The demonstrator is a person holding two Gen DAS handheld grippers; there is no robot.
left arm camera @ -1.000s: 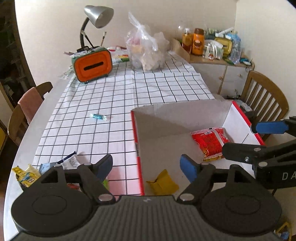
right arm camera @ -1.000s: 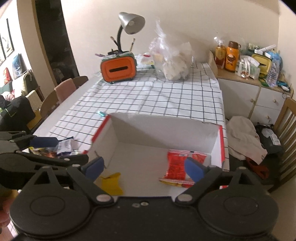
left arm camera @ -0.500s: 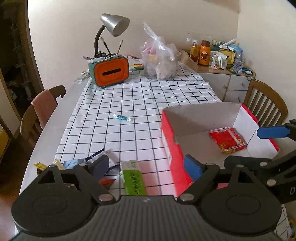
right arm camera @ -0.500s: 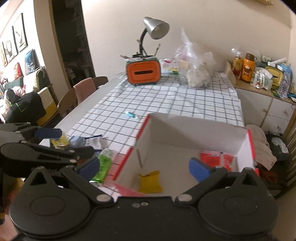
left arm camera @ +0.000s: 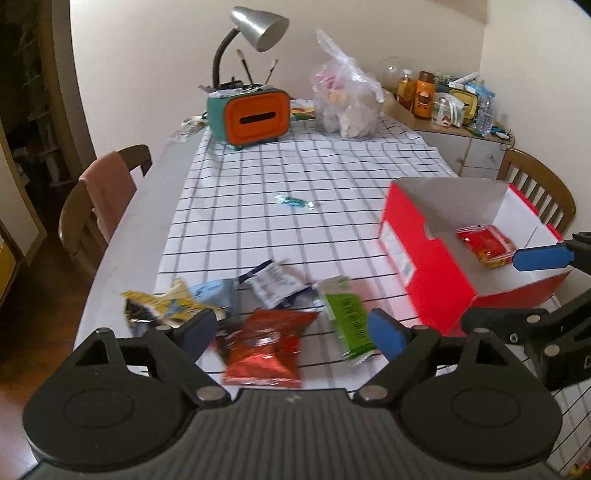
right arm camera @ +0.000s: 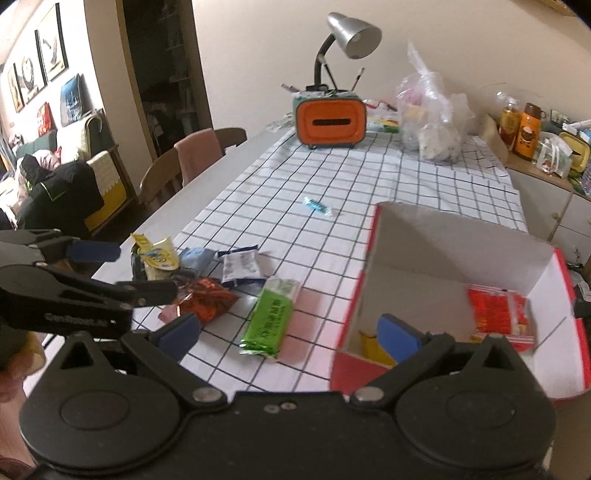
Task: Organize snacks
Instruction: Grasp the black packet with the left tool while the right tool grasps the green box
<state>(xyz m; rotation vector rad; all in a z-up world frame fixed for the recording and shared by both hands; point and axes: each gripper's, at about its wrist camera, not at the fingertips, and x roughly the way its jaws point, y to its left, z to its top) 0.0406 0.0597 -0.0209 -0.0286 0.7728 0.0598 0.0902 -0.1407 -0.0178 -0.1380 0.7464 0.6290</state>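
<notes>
A red cardboard box [left arm camera: 436, 273] with a white inside stands at the table's right; it also shows in the right wrist view [right arm camera: 354, 306]. It holds a red snack packet [right arm camera: 498, 314] and a yellow packet [right arm camera: 373, 345]. Loose snacks lie left of it: a green packet [left arm camera: 349, 317], a red foil bag [left arm camera: 266, 349], a white and blue packet [left arm camera: 275, 284], a light blue packet [left arm camera: 214, 291] and a yellow packet [left arm camera: 159, 306]. A small blue candy [left arm camera: 293, 201] lies mid-table. My left gripper [left arm camera: 291, 332] is open and empty above the red foil bag. My right gripper [right arm camera: 288, 332] is open and empty, over the box's near left corner.
An orange and teal holder [left arm camera: 251, 118] with a grey lamp [left arm camera: 258, 26] and a clear plastic bag [left arm camera: 347, 103] stand at the table's far end. Wooden chairs [left arm camera: 96, 199] stand at the left and another at the right [left arm camera: 535, 184]. A cluttered cabinet [left arm camera: 443, 107] is far right.
Both grippers have moved left and back from over the box. The pile of loose snacks has come into view under the left gripper. Both stay open.
</notes>
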